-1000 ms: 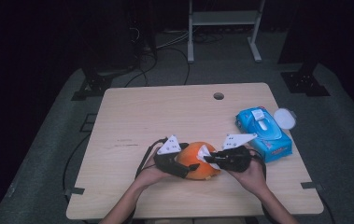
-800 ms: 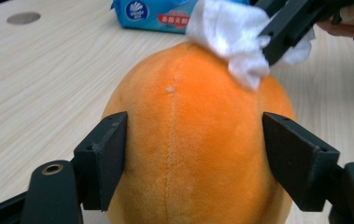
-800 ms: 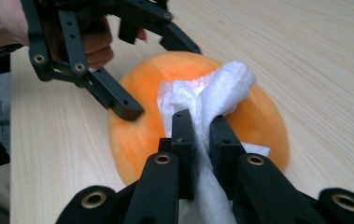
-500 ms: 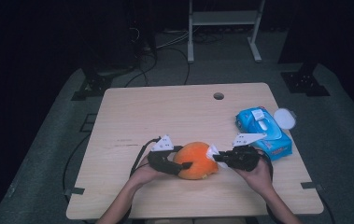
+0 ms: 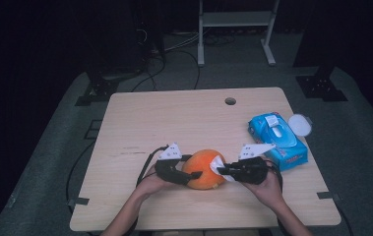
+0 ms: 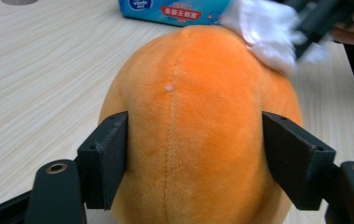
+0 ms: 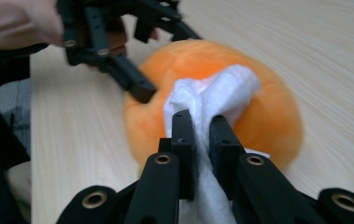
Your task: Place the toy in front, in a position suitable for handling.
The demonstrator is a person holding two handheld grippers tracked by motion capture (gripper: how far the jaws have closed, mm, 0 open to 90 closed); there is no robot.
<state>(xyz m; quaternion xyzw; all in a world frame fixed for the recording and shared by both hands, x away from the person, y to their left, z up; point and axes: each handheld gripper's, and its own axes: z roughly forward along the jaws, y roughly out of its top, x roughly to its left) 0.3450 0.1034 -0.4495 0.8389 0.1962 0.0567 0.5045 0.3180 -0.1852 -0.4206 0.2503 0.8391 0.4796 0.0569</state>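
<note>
Between the left gripper [image 6: 193,158] jaws, orange plush [image 6: 198,130], white wipe [image 7: 212,100] pinched by right gripper [image 7: 201,135]

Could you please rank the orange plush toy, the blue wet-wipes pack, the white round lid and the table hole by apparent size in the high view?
1. wet-wipes pack and orange plush toy: too alike to rank
2. white round lid
3. table hole

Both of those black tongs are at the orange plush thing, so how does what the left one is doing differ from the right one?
The left tongs are spread wide, gripping the orange plush by its sides; the right tongs are pinched nearly shut on a white wipe. The left touches the plush directly; the right meets it through the wipe pressed on top. Both are black, two-jawed and hand-held.
</note>
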